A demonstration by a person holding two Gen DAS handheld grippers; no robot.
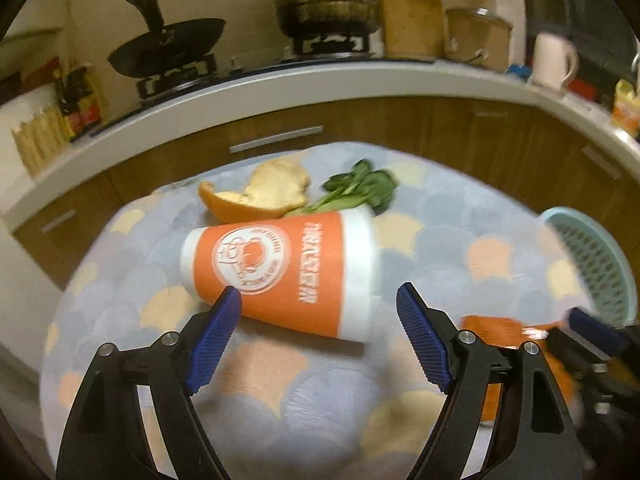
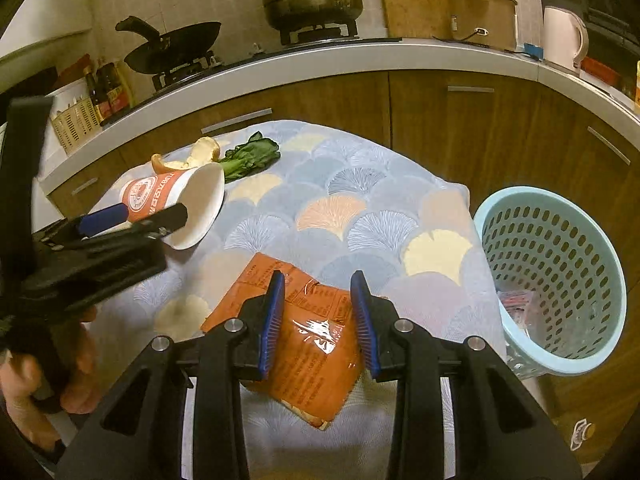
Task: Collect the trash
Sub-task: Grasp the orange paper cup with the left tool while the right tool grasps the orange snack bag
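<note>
On the shell-patterned cloth [image 2: 360,184] before a kitchen counter [image 2: 360,60], both grippers gape — left gripper [image 1: 320,312] at the cup [image 1: 280,272], right gripper [image 2: 318,312] astride the orange wrapper [image 2: 312,344].

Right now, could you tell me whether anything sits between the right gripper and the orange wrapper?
Nothing visible does. The right gripper hangs open with a finger on each side of the orange wrapper, which lies flat on the cloth.
</note>
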